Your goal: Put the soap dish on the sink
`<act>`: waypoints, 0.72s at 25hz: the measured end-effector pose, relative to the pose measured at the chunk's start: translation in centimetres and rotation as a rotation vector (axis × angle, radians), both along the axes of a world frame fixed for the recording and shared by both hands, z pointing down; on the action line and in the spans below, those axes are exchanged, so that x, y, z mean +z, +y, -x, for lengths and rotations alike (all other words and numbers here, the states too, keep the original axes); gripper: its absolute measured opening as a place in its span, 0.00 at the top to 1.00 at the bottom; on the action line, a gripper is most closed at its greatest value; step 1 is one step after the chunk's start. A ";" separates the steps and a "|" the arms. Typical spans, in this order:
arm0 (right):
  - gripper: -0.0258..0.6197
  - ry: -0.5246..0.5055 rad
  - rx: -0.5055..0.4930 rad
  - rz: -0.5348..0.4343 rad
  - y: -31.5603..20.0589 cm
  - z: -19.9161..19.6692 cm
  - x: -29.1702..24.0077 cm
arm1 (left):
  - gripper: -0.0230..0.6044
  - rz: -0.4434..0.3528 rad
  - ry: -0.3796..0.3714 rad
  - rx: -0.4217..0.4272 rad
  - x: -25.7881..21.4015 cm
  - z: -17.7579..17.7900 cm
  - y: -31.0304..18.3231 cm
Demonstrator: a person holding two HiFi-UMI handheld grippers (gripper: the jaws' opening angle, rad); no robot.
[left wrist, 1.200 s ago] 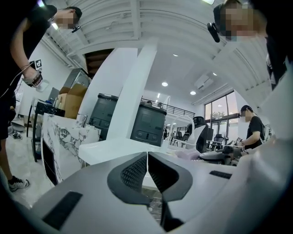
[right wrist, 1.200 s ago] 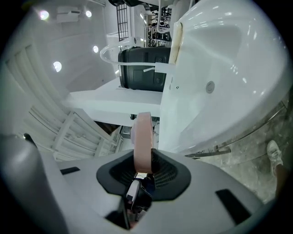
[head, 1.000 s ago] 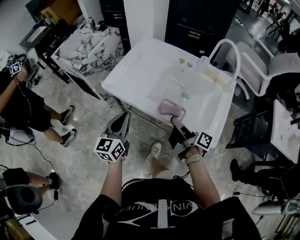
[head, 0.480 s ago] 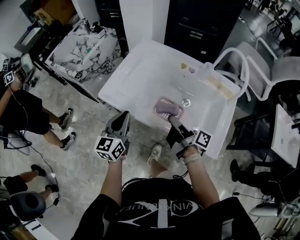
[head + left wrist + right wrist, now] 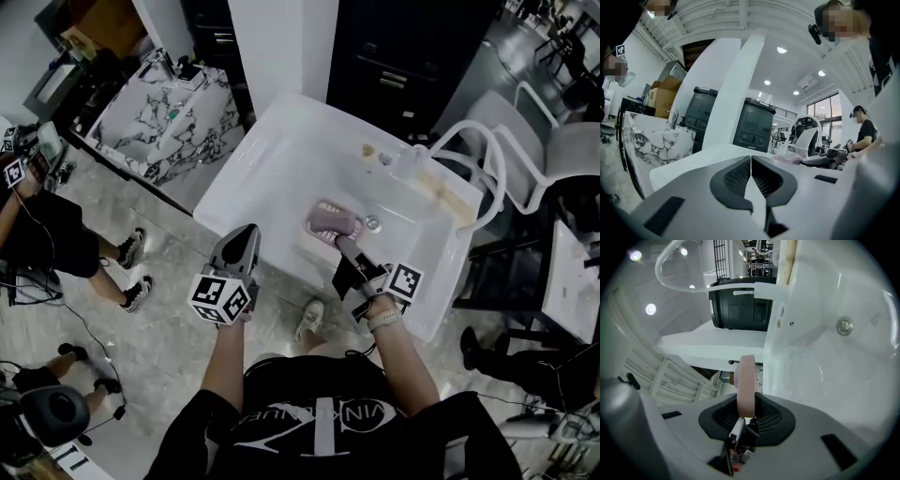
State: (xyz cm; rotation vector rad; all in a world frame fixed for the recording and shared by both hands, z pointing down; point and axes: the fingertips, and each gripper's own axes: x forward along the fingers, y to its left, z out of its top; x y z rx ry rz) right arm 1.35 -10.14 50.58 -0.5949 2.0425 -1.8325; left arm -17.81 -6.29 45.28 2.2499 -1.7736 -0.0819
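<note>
Soap dish [image 5: 332,221] in your right gripper's [image 5: 340,243] jaws, over sink [image 5: 272,159] basin, just left of drain [image 5: 372,223]. Your left gripper [image 5: 245,231] further left, at sink's near edge. Another bench [image 5: 141,122] left of sink.

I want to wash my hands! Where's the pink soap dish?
The soap dish is pinched in the right gripper, at the middle of the sink, just left of its drain in the head view.

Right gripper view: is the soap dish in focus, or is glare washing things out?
Right gripper view: soap dish fairly sharp between the jaws; fisheye bends the sink walls; ceiling lights are small spots, no washout. Head view: evenly lit, clear.
</note>
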 end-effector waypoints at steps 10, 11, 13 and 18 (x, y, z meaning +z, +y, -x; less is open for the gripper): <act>0.82 0.001 -0.022 -0.034 -4.2 1.9 -1.1 | 0.93 -0.020 -0.009 0.016 -0.7 0.7 -4.9; 0.82 0.003 -0.024 -0.036 -4.5 1.9 -1.1 | 0.93 -0.024 -0.010 0.018 -0.8 0.7 -5.2; 0.82 0.009 -0.027 -0.035 -5.1 2.1 -1.2 | 0.93 -0.026 -0.012 0.020 -1.0 0.7 -5.9; 0.82 0.011 -0.024 -0.035 -6.7 2.5 -1.3 | 0.93 -0.016 -0.009 0.035 -0.8 0.8 -7.4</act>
